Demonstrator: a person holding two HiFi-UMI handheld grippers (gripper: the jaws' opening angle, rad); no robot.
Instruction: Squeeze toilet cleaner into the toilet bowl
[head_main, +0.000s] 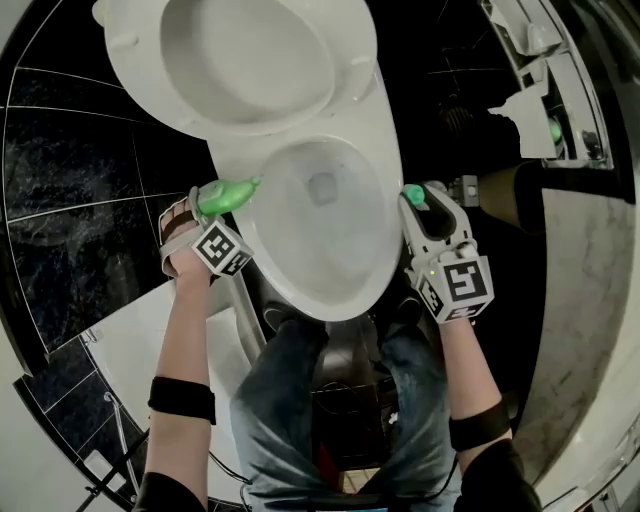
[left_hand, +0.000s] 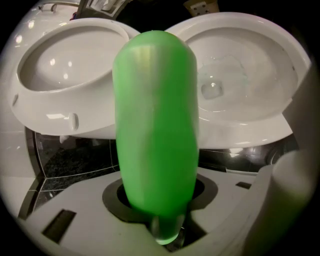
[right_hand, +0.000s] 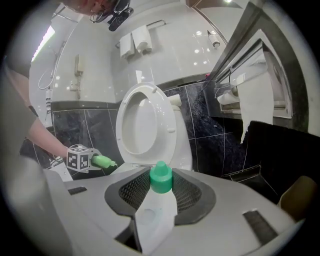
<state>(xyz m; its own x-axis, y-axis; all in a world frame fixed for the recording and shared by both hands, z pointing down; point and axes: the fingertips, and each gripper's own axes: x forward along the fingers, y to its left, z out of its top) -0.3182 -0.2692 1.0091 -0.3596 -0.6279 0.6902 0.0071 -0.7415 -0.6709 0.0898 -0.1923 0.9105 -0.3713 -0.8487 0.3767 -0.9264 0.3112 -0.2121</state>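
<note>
The left gripper (head_main: 207, 212) pinches a round green plastic bottle (left_hand: 155, 130), the right gripper (head_main: 425, 212) a white green-capped bottle (right_hand: 156, 210). Loose jaws could drop either forward into the white toilet bowl (head_main: 380, 240).

— What carries everything below you?
— A dark tiled floor (head_main: 70, 190) with pale joints — you see it left of the bowl.
— What stands on it?
— The white toilet (head_main: 372, 128), lid raised — its foot is hidden.

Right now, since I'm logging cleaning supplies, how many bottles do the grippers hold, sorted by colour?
All-green rounded plastic bottle: 1
White plastic bottle with green cap: 1
Total: 2
</note>
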